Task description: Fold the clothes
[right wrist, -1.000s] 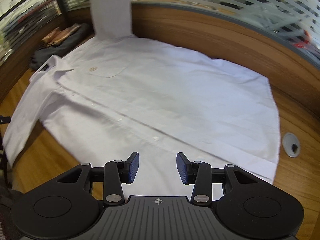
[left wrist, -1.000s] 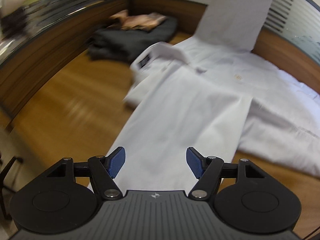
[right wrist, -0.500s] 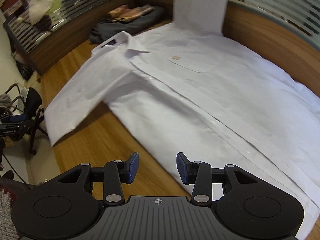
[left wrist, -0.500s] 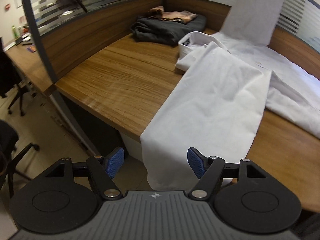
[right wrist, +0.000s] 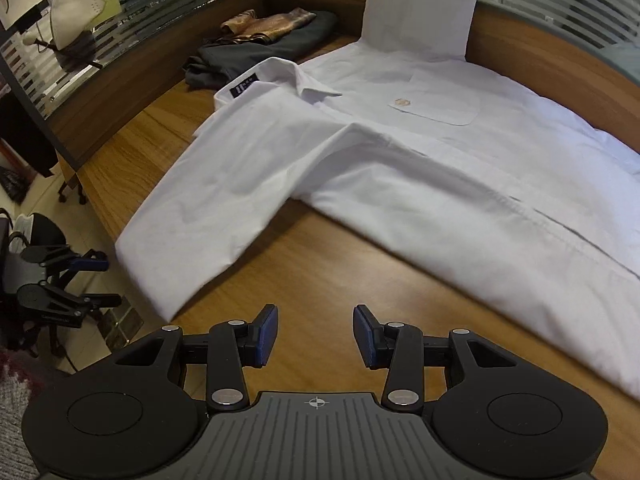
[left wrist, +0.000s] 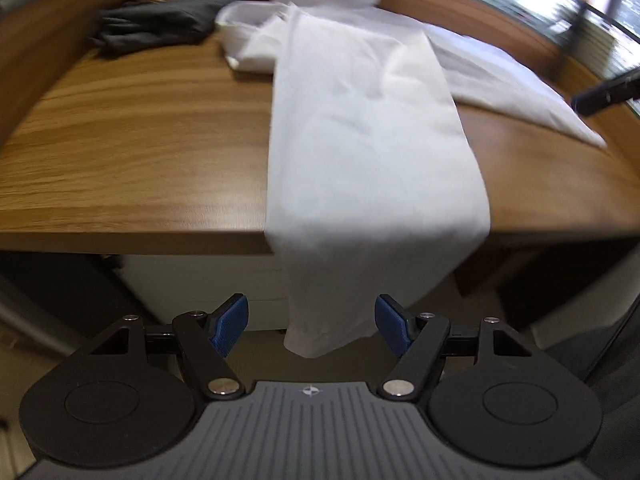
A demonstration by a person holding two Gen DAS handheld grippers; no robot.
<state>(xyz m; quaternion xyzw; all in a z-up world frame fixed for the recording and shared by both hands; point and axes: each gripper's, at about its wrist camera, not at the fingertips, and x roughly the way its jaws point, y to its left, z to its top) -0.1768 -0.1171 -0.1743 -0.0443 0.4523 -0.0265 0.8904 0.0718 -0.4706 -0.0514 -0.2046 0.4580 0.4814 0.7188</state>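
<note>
A white dress shirt [right wrist: 460, 168] lies front up on the wooden desk [right wrist: 320, 280], its collar toward the back left. One sleeve [left wrist: 360, 128] runs to the desk's front edge and hangs over it. Its end [left wrist: 320, 332] dangles between the wide-apart blue fingers of my left gripper [left wrist: 310, 312], and neither pad touches the cloth. My right gripper [right wrist: 316, 320] is open over bare wood, just in front of the shirt's side and right of that sleeve [right wrist: 208, 208]. In the right wrist view the left gripper [right wrist: 106, 282] is low beside the desk edge.
A dark folded garment [right wrist: 256, 52] with a brown patterned cloth [right wrist: 264, 24] on top sits at the back left. The shirt's other sleeve [right wrist: 420, 8] drapes up the wooden partition [right wrist: 540, 48]. Below the desk edge are floor and an office chair [right wrist: 36, 232].
My left gripper has drawn back and sunk below the desk edge to the hanging sleeve end. My right gripper has slid left along the shirt's front edge toward that sleeve. Both stay open.
</note>
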